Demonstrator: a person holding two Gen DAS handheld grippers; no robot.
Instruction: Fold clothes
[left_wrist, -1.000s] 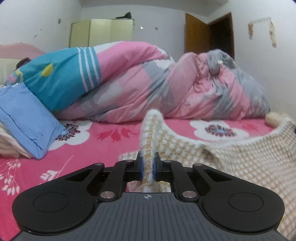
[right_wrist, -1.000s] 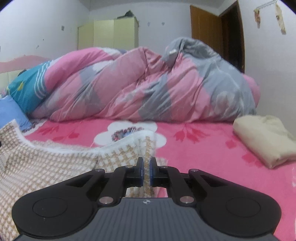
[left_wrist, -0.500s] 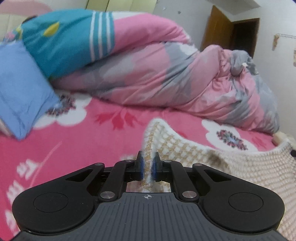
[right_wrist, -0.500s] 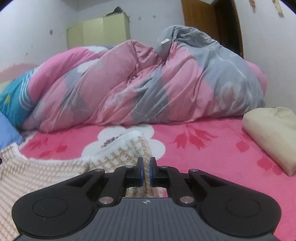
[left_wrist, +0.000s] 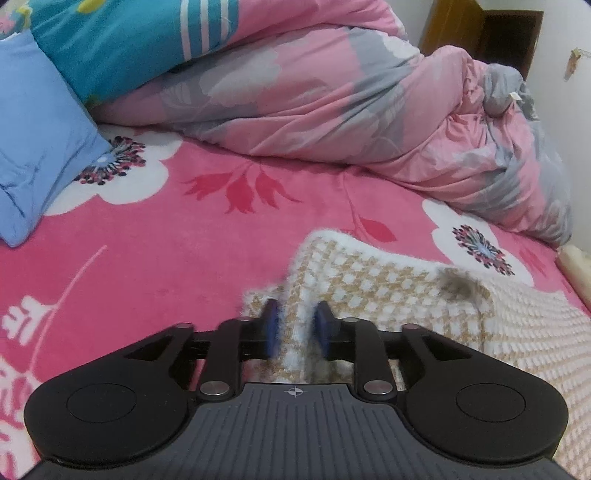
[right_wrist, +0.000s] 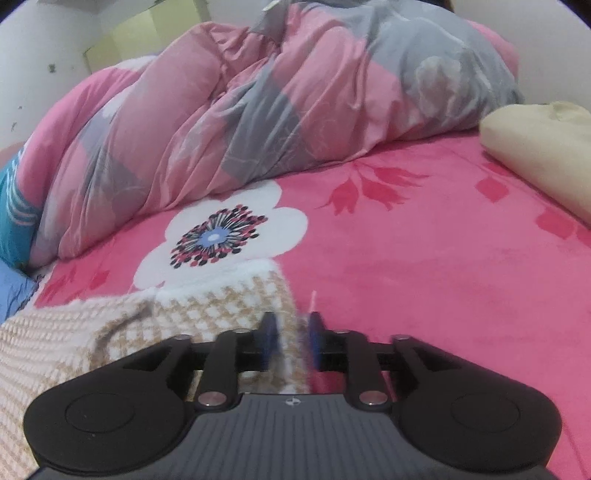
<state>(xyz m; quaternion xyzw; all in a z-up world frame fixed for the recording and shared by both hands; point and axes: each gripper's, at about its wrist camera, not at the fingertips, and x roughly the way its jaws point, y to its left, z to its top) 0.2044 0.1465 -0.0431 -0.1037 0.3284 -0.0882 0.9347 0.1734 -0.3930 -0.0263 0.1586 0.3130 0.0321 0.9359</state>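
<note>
A beige-and-white checked knit garment (left_wrist: 388, 284) lies on the pink flowered blanket (left_wrist: 166, 266). Its left corner ridge runs between the blue pads of my left gripper (left_wrist: 297, 323), whose jaws are opening, with a gap beside the cloth. In the right wrist view, the same garment (right_wrist: 199, 314) spreads to the left. Its right corner edge sits between the pads of my right gripper (right_wrist: 290, 334), which is also opening and no longer pinches the cloth. Both corners rest low on the blanket (right_wrist: 424, 266).
A bunched pink-and-grey duvet (left_wrist: 314, 103) fills the far side of the bed. A blue pillow (left_wrist: 33, 140) lies at the left. A folded cream garment (right_wrist: 543, 147) sits at the right. A brown door (left_wrist: 498, 40) stands behind.
Both grippers carried the garment's corners forward and down onto the blanket. Their pads, pinched shut on the cloth before, have now spread apart.
</note>
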